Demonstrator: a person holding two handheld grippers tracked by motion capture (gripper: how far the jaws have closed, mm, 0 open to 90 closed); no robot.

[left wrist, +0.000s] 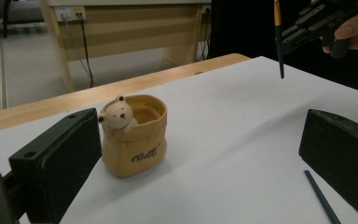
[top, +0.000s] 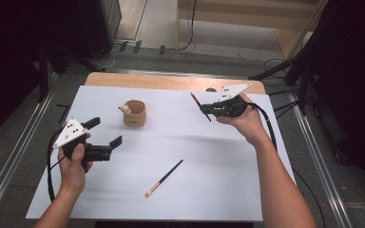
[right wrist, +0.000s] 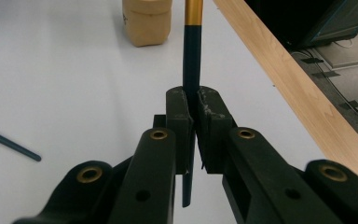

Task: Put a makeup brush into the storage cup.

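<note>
Right fingers (right wrist: 193,116) clamped on brush (right wrist: 192,56), left fingers (top: 105,133) spread wide, empty

A: Describe the left gripper (top: 108,134).

B: Black body, two flat rectangular black jaws, grey three-cornered plate with dark dots on top, black cable trailing.

A: And the right gripper (right wrist: 193,109)?

B: Same plate and cable; brass-coloured bushings on the black linkage arms, scuffed pads. Forearms are bare, no sleeves.
</note>
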